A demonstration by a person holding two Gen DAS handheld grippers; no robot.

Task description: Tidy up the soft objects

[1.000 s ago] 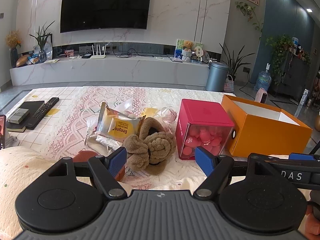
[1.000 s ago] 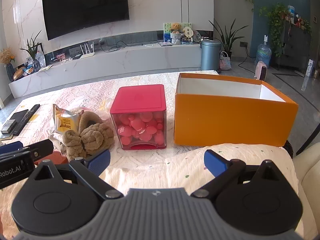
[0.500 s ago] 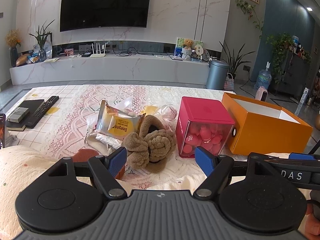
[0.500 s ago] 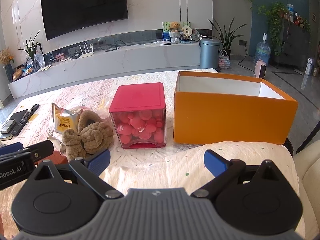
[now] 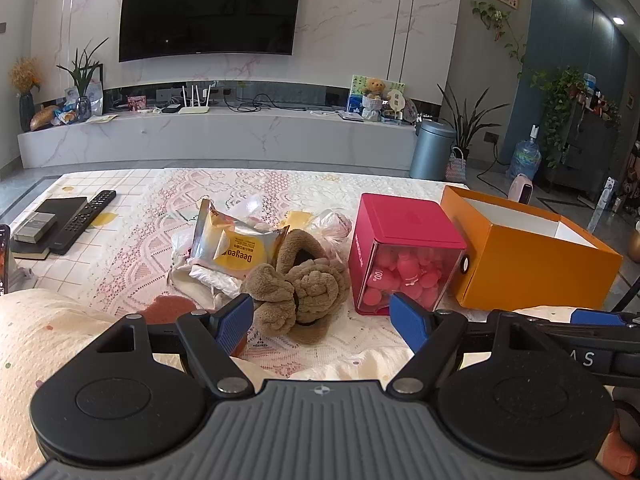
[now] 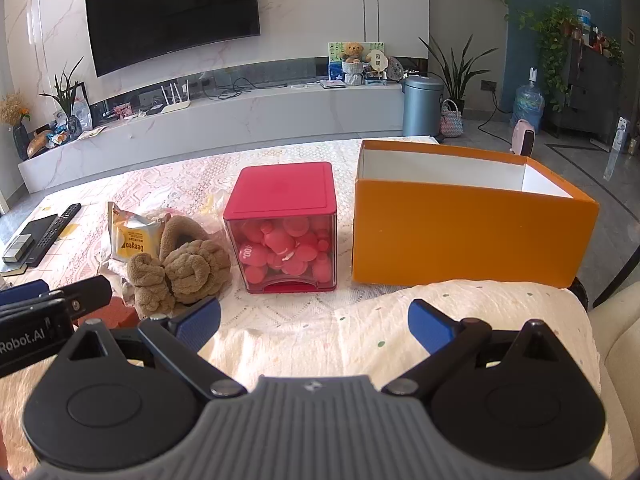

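A: What is sitting on the tabletop (image 5: pixel 132 240) right now?

B: A brown plush toy (image 5: pixel 298 286) is lying on the lace cloth, bunched up in knots. A foil snack packet (image 5: pixel 234 248) is leaning just behind it on the left, touching it, and some crumpled clear plastic (image 5: pixel 332 220) is showing behind the two.

A: And to the right of the toy?

B: A red-lidded clear box (image 6: pixel 282 228) full of pink round pieces is standing just beside it. An open orange box (image 6: pixel 468 236) is standing to the right of that, with a small gap between them; only its white inner walls are showing.

A: How are the grippers looking?

B: The left gripper (image 5: pixel 322 322) is hovering low near the front edge, its blue fingers (image 5: pixel 236 320) spread wide and gripping nothing. The plush toy is lying just ahead of them, nearer the left one. The right gripper (image 6: pixel 314 326) is also released, its fingers (image 6: pixel 430 326) standing wide apart over a cream dotted cushion (image 6: pixel 460 312) at the near edge, facing the gap between the two boxes.

A: Anything else?

B: A black remote (image 5: pixel 82 222) is resting at the far left beside a dark book (image 5: pixel 56 212).
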